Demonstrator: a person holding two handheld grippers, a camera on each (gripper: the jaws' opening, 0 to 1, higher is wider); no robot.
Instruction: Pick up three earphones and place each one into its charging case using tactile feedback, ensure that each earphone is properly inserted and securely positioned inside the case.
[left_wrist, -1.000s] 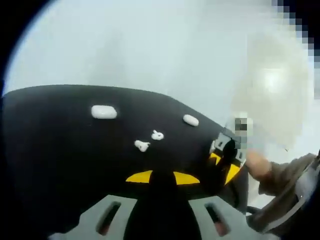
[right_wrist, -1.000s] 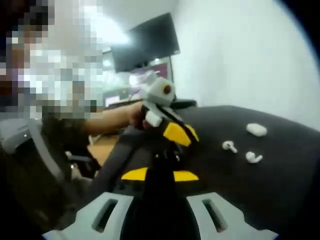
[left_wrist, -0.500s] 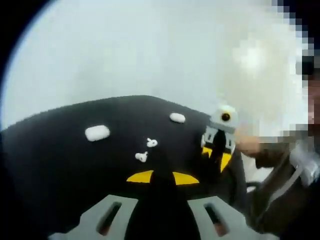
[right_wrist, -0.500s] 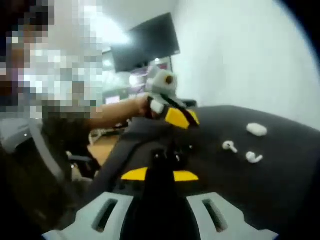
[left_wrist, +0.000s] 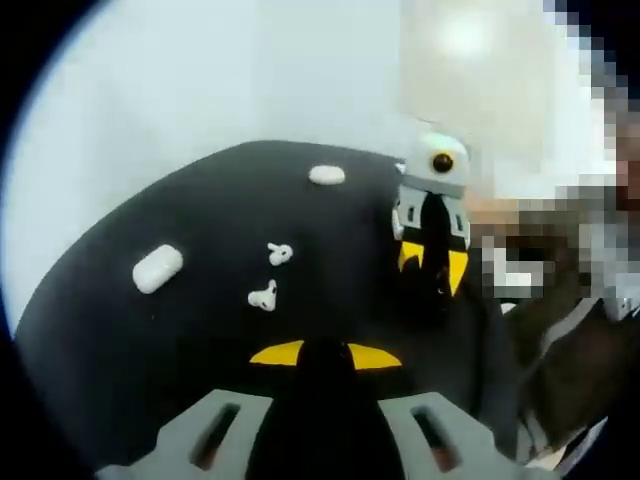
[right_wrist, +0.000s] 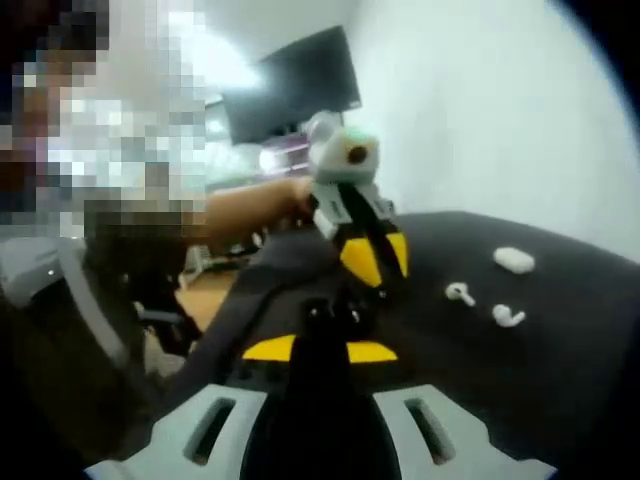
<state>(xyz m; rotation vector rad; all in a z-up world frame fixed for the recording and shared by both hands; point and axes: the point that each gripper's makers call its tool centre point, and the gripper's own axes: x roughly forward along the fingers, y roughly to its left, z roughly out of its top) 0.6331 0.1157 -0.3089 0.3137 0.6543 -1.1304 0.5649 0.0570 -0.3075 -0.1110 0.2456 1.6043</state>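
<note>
Both hand-held grippers, left (left_wrist: 325, 355) and right (right_wrist: 320, 350), hover closed and empty, the two earphones (left_wrist: 263, 296) lying on the table (left_wrist: 120, 340) just ahead-left of the left one, which is nearer.

Matt black table (left_wrist: 150, 340) (possibly cloth-covered), smooth glossy white plastic earphones (left_wrist: 263, 296), glossy white case (left_wrist: 157, 268)

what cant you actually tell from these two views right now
- Left gripper view: whether the two charging cases are open or closed; too small and blurred.
- Both views: the two loose earphones are tiny blurs, so their orientation is unclear.
- Right gripper view: the table's left part, hidden behind the left gripper.
</note>
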